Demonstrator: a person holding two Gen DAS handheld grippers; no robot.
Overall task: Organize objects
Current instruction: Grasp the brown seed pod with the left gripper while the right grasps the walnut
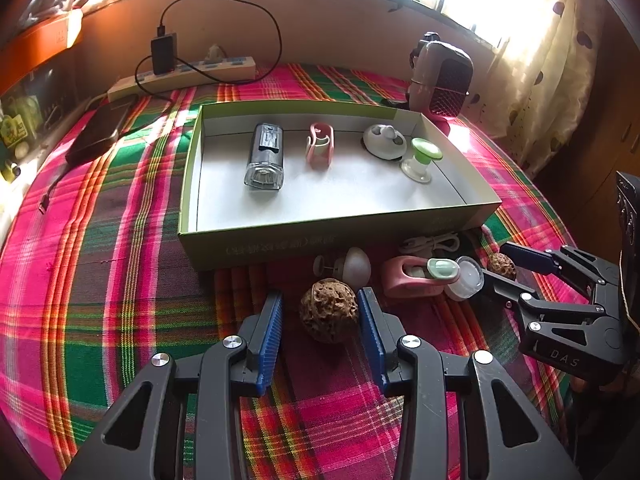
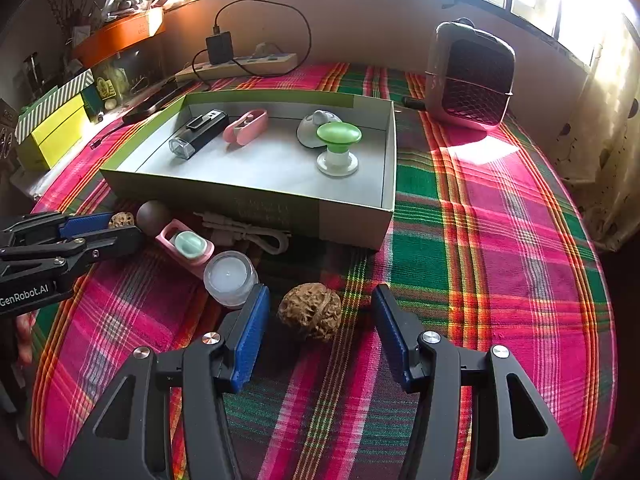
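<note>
While both the left gripper (image 1: 320,316) and right gripper (image 2: 320,320) hold spread jaws around 2 walnuts (image 1: 329,310) on the tabletop (image 2: 500,240) near the box (image 2: 248,200), uneven closing could roll either away.

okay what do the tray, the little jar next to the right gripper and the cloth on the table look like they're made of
Tray: looks like cardboard, matte green outside, pale grey inside; thin folded walls with sharp corners.
Little jar: probably frosted glass or thick plastic; translucent white with a soft sheen, contents unclear.
Cloth: woven fabric, matte, in a pink, green and orange plaid; thread texture and slight wrinkles show.
</note>
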